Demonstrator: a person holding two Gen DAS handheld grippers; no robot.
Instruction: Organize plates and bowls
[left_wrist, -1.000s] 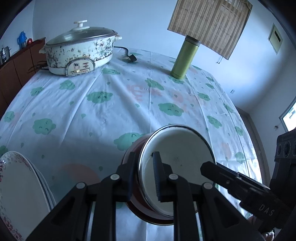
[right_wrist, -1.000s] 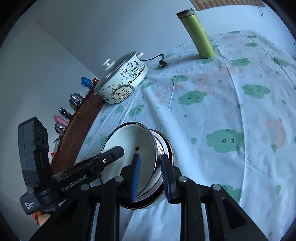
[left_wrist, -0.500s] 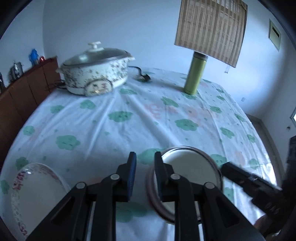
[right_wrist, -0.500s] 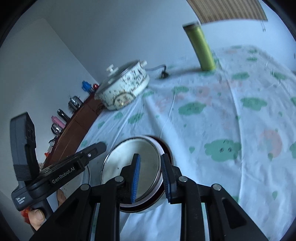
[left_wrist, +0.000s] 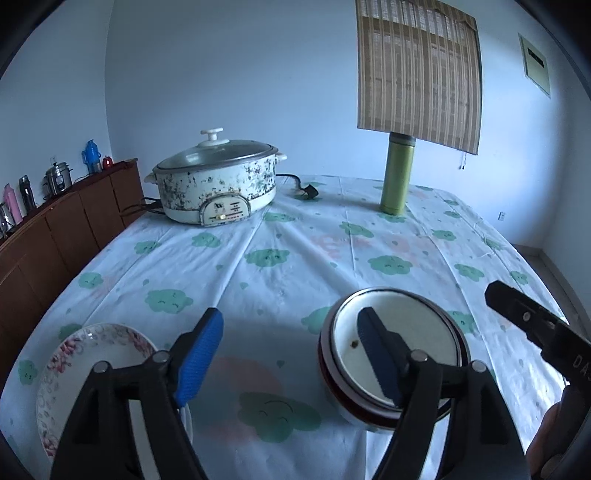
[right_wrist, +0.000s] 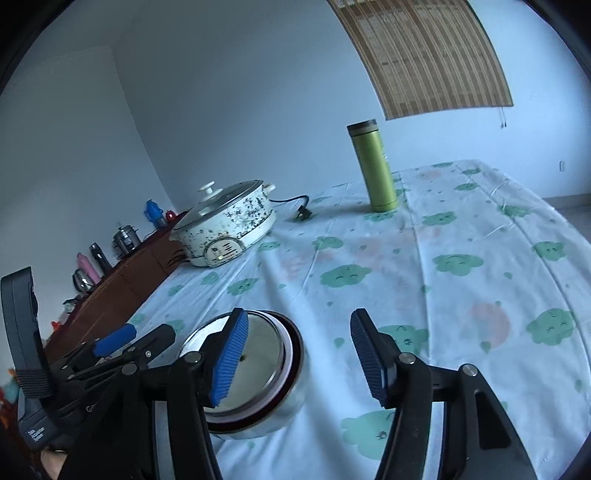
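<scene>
A white bowl with a metal rim (left_wrist: 417, 328) sits nested inside a red-rimmed bowl (left_wrist: 328, 373) on the cloud-print tablecloth. The nested bowls also show in the right wrist view (right_wrist: 266, 354). A floral plate stack (left_wrist: 99, 354) lies at the near left. My left gripper (left_wrist: 288, 354) is open and empty above the cloth between the plates and the bowls. My right gripper (right_wrist: 295, 354) is open and empty, just right of the bowls. Its tip (left_wrist: 517, 314) shows in the left wrist view.
An electric pot with a glass lid (left_wrist: 218, 184) stands at the far left, its plug (left_wrist: 308, 192) lying on the cloth. A green flask (left_wrist: 397, 173) stands at the far middle. A brown sideboard (left_wrist: 55, 236) with bottles runs along the left.
Both grippers have let go of the white bowl and opened. Both have pulled back and up from the nested bowls, which now rest on the table.
</scene>
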